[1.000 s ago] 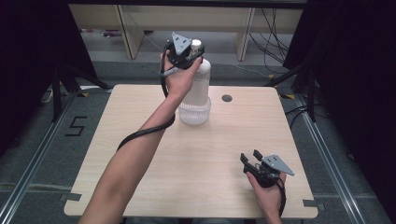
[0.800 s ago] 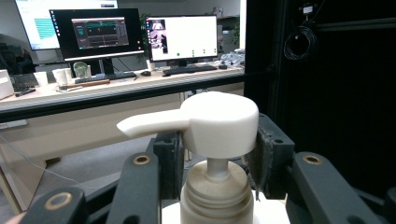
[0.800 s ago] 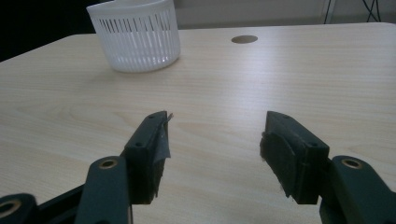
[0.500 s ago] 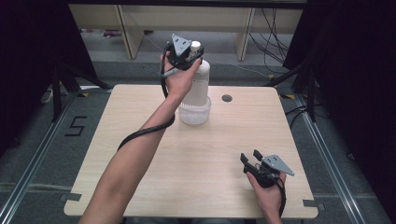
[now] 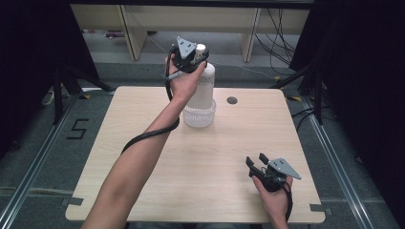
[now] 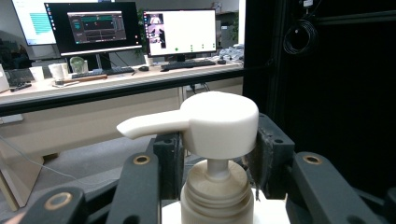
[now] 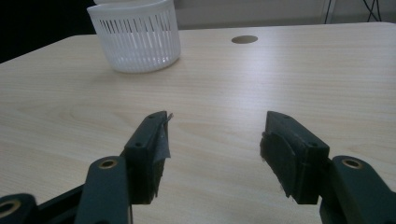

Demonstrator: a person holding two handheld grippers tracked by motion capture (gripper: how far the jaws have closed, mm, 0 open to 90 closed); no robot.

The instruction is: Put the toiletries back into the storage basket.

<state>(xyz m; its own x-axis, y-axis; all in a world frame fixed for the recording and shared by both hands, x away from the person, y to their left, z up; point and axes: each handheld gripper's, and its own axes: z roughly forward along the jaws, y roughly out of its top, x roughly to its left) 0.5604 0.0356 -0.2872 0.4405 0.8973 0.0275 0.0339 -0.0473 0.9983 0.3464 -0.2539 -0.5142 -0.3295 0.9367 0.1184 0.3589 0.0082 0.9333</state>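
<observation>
Left gripper view puts us right at the fingers [image 6: 271, 154] of the left gripper [image 6: 212, 163]: they stand on either side of the white pump head [image 6: 219, 122] of a pump bottle [image 6: 215, 196], close against it, so we read them as pinching the pump head rather than spread free. The nozzle points to the left in that view, and the tan collar under the head sits between the two black fingers. Behind it, well off, we see a desk with monitors [image 6: 180, 30].

From the high view we find the left gripper [image 5: 191, 57] raised at the top of the white pump bottle [image 5: 203, 86], which stands upright in a small white slotted basket [image 5: 199, 116] at the far middle of the pale wooden surface [image 5: 143, 157]. Just to the right of the basket lies a round hole [image 5: 232, 100] in the surface.

Our right gripper [image 5: 258, 162] rests near the front right corner of the surface, well apart from the bottle. In the right gripper view its fingers [image 7: 152, 149] are spread wide with only bare wood between them, and the basket [image 7: 135, 37] shows farther off at the upper left.
</observation>
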